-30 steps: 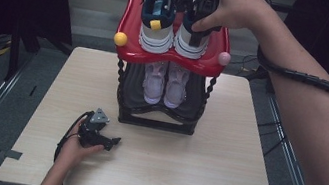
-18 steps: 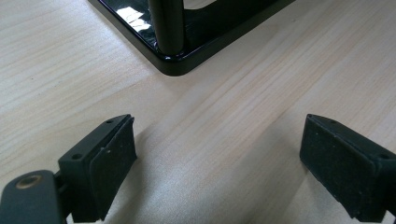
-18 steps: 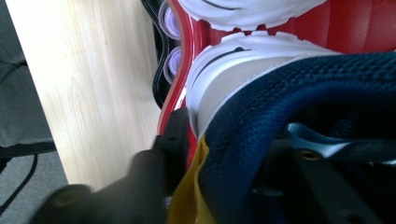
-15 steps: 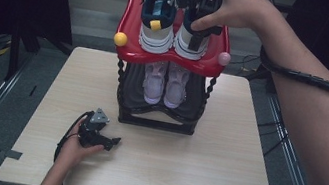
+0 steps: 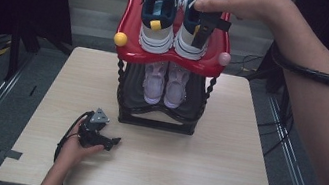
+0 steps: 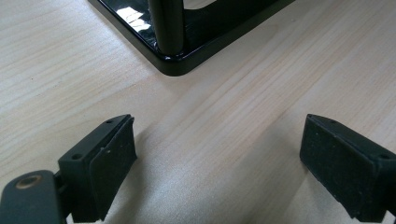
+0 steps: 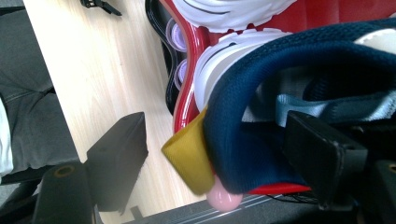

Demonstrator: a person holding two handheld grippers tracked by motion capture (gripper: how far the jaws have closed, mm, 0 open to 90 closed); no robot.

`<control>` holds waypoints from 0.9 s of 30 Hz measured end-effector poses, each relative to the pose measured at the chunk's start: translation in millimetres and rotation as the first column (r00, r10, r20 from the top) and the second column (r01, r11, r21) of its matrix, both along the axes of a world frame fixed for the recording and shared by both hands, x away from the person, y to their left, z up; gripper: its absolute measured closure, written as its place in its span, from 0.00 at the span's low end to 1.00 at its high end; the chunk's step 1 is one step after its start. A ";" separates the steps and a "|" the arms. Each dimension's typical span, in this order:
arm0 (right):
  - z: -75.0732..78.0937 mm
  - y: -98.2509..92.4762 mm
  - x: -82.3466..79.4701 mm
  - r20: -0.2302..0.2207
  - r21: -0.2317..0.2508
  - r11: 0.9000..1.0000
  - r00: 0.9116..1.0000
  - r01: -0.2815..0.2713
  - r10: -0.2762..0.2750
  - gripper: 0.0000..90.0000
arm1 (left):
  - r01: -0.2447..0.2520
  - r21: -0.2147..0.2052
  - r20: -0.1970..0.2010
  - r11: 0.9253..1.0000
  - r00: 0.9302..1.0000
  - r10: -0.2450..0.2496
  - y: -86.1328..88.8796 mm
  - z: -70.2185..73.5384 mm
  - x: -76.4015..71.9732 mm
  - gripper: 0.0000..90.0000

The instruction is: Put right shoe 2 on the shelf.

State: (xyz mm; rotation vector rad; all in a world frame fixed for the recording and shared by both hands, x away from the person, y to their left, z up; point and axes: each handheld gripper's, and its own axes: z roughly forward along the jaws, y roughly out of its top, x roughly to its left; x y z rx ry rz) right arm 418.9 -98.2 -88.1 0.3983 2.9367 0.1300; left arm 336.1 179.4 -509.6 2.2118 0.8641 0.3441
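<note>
Two navy-and-white sneakers (image 5: 177, 18) are sitting on the red plastic rack shelf (image 5: 128, 41) as the right gripper (image 5: 202, 30), jaws just opening around the right shoe's heel collar, is best lifting straight clear; the left gripper (image 5: 111, 140) is resting wide open on the table (image 5: 224, 148).

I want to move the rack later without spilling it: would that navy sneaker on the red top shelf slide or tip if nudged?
Probably it would flex rather than topple. The navy sneaker has a soft padded collar that would likely give under a push. Its flat white sole rests on the glossy red shelf, so it might slide. It sits beside its partner, which likely steadies it.
</note>
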 end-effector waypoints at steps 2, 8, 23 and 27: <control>1.9 -1.6 -1.9 -0.005 0.003 1.000 1.000 -0.001 0.001 0.22 | 0.000 0.000 0.000 1.000 1.000 0.000 0.0 0.0 0.0 0.11; 6.9 -4.5 -6.4 0.000 0.003 1.000 1.000 -0.003 0.003 0.21 | 0.000 0.000 0.000 1.000 1.000 0.000 0.0 0.0 0.0 0.11; 13.5 -20.3 -18.5 -0.042 -0.025 1.000 0.999 0.006 -0.007 0.21 | 0.000 -0.001 -0.001 1.000 1.000 0.000 0.0 0.0 0.0 0.11; 10.0 -24.8 -21.7 -0.058 -0.030 1.000 0.998 0.000 -0.002 0.22 | 0.000 -0.001 -0.001 1.000 1.000 0.000 0.1 0.0 0.0 0.11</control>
